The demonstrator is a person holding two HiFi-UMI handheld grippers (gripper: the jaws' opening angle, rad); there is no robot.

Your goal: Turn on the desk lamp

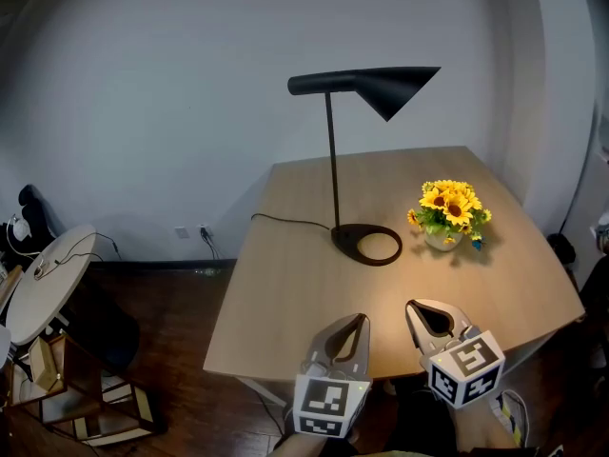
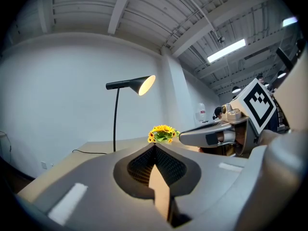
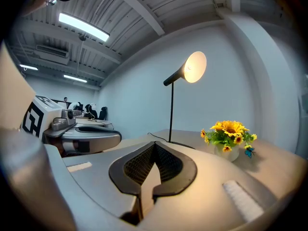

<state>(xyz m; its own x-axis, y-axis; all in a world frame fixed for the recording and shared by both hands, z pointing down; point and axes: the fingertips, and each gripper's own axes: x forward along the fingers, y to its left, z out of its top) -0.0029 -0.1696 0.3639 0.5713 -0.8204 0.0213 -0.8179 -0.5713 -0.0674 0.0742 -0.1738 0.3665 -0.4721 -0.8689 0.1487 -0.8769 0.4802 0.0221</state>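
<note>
A black desk lamp (image 1: 335,160) stands on the wooden table (image 1: 285,284), its ring base (image 1: 367,244) near the table's middle and its cone shade (image 1: 390,88) pointing right. The shade's inside glows in the left gripper view (image 2: 146,84) and the right gripper view (image 3: 193,67). Both grippers hover over the table's near edge, well short of the lamp. My left gripper (image 1: 356,320) is shut with nothing in it. My right gripper (image 1: 415,307) is shut and empty too, just right of the left one.
A small pot of sunflowers (image 1: 449,213) stands right of the lamp base. The lamp's cord (image 1: 285,221) runs left off the table. A round white side table (image 1: 48,280) and low shelves (image 1: 86,407) stand on the dark floor at left.
</note>
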